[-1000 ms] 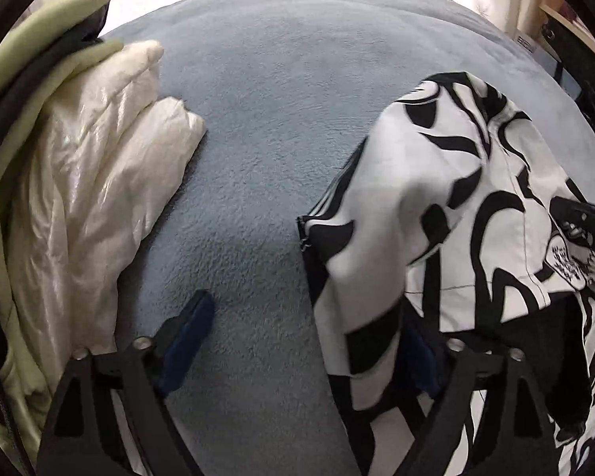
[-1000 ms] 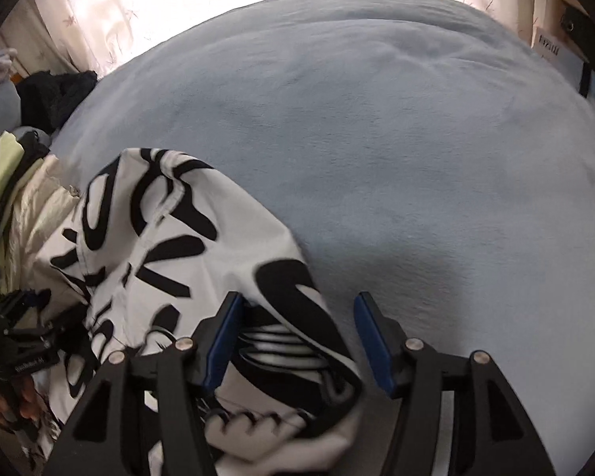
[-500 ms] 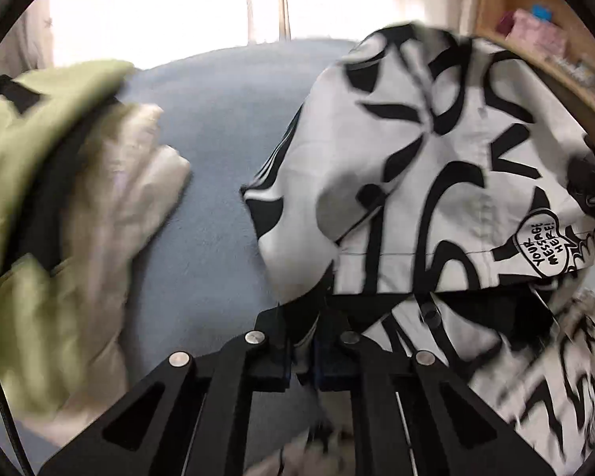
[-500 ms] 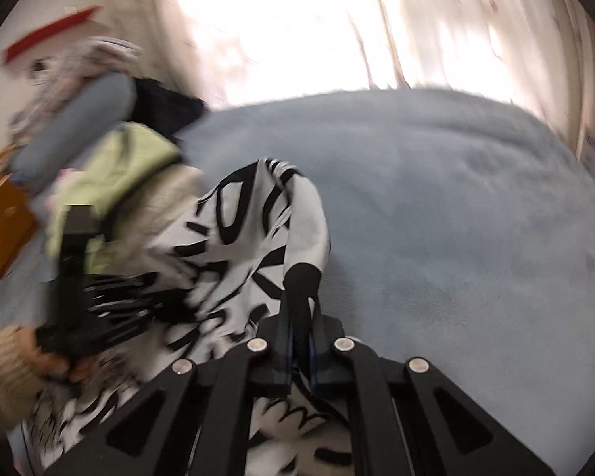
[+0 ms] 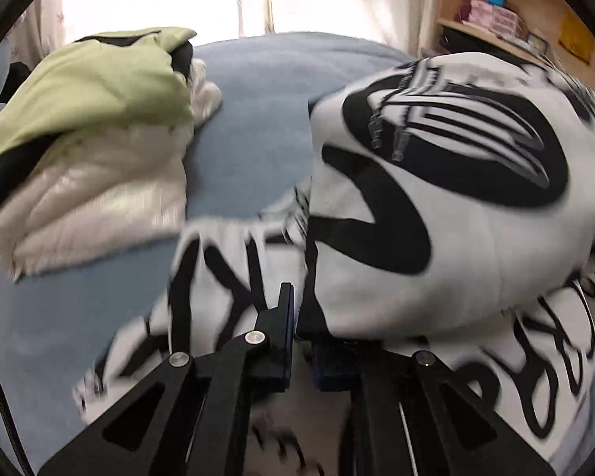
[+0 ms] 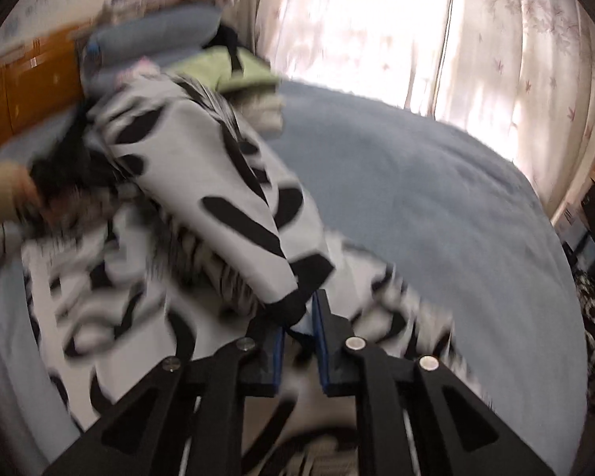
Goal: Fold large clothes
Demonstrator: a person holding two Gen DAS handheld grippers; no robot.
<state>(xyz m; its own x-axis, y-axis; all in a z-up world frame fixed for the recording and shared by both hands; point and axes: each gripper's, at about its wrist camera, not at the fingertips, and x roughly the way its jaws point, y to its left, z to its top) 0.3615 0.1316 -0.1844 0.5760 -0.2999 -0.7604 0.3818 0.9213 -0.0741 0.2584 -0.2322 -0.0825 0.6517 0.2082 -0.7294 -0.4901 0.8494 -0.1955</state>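
In the left wrist view, a stack of folded clothes (image 5: pixel 95 150), a pale green piece on a cream one, is lying at ten o'clock on the blue bed (image 5: pixel 250 107). The left hand-held gripper (image 5: pixel 297 317) is clenching a fold of the black-and-white printed garment (image 5: pixel 448 206), which is bulging up toward two o'clock while more of it is trailing over the bed at six o'clock. A wooden shelf (image 5: pixel 492 20) is standing at one o'clock.

In the right wrist view, the person's hand (image 6: pixel 4 194) is showing at nine o'clock, blurred. The garment is stretching from ten o'clock down to the centre, where the right hand-held gripper (image 6: pixel 299 321) is gripping a black-edged corner between its blue pads (image 6: pixel 319 341). Curtains (image 6: pixel 496 35) are hanging at one o'clock.
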